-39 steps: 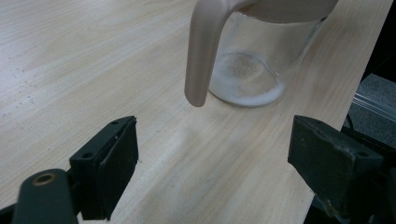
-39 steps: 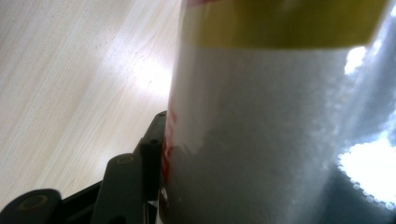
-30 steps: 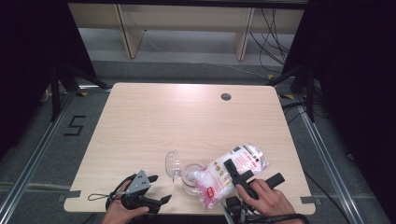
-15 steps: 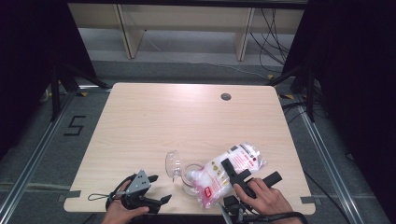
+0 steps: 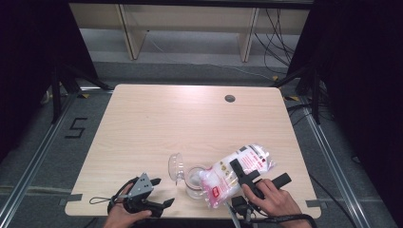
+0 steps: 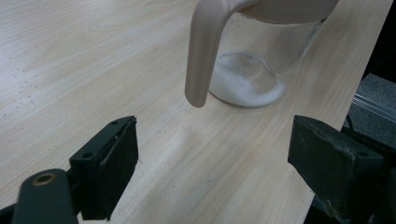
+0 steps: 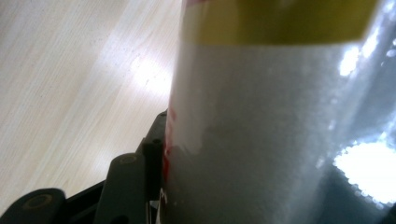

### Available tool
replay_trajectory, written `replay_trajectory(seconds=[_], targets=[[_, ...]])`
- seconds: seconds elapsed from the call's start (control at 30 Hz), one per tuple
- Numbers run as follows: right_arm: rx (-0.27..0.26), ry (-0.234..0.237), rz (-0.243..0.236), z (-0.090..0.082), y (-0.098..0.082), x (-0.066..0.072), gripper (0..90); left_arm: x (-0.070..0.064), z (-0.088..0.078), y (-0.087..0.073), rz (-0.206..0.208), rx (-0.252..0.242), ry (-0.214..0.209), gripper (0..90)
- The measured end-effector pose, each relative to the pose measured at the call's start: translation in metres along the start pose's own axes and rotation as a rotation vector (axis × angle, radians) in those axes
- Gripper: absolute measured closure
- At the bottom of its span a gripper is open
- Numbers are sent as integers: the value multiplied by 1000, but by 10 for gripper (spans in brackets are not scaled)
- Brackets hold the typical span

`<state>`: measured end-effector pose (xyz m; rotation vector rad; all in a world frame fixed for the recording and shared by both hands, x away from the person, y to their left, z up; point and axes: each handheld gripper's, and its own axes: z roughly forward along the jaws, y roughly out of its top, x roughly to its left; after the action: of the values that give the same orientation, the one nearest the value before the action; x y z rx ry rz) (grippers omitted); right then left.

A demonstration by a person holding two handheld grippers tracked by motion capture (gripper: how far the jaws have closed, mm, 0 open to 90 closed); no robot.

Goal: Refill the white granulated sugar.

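Note:
A clear plastic bag of white granules (image 5: 223,178) with a red label lies tilted, its lower end over the mouth of a glass jar (image 5: 192,184). My right gripper (image 5: 260,172) is shut on the bag's middle, and the bag (image 7: 280,126) presses against one black finger (image 7: 135,179). The jar (image 6: 266,60) holds a thin layer of white granules, and its hinged lid (image 5: 176,166) stands open to the left. My left gripper (image 5: 164,205) rests open near the front left edge. Its jaws (image 6: 212,158) stand wide apart, a short way from the jar, with nothing between them.
The wooden table (image 5: 190,123) has a round cable hole (image 5: 230,98) at the back right. The jar and bag sit close to the front edge. Cables trail from both grippers over that edge. Shelving and dark frames stand beyond the table.

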<state>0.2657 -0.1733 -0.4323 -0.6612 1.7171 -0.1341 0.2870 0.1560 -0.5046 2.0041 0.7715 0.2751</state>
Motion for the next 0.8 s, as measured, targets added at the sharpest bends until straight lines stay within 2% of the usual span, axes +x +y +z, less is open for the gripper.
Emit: replay_trajectory(seconds=[0.03, 0.07, 0.1, 0.13, 0.17, 0.2, 0.23, 0.3, 0.4, 0.43, 0.47, 0.57, 0.6, 0.67, 0.7, 0.8], targets=[[-1, -4, 20, 0, -1, 2, 518, 0, 0, 0, 1, 0, 0, 158], [0, -6, 17, 0, -1, 2, 518, 0, 0, 0, 1, 0, 0, 158], [3, 3, -6, 0, -2, 0, 519, 0, 0, 0, 1, 2, 4, 158], [3, -2, 13, 0, -3, 2, 519, 0, 0, 0, 2, -1, -1, 158], [14, 1, -6, -2, -4, 1, 519, 0, -1, 0, 2, 2, 4, 158], [13, 3, 27, -2, -4, 3, 520, 0, -1, 0, 2, 2, 4, 158], [12, -1, 26, -2, -5, 3, 520, 0, -1, 0, 1, 0, 1, 158], [11, -1, -18, -4, -6, 0, 521, 0, -1, 0, 3, -2, 4, 158], [24, 4, 43, -7, -5, 5, 521, 2, -1, 1, 24, 0, -1, 158], [24, 6, -1, -7, -6, 2, 522, 1, -1, 0, 22, 3, 3, 158], [24, 7, 28, -7, -5, 4, 522, 1, -1, 0, 22, 1, -2, 158], [18, 4, 13, -8, -5, 5, 522, 1, -1, 0, 22, 1, -1, 158], [22, 7, -10, -9, -5, 4, 523, 1, -1, 0, 22, 2, 2, 158], [18, 10, -15, -9, -5, 3, 523, 1, -1, 0, 24, 2, 0, 158], [12, 3, 19, -8, -3, 5, 523, 1, -1, 1, 27, 3, 2, 158], [10, 2, 10, -9, -3, 4, 524, 1, -1, 0, 26, 3, 2, 158]])
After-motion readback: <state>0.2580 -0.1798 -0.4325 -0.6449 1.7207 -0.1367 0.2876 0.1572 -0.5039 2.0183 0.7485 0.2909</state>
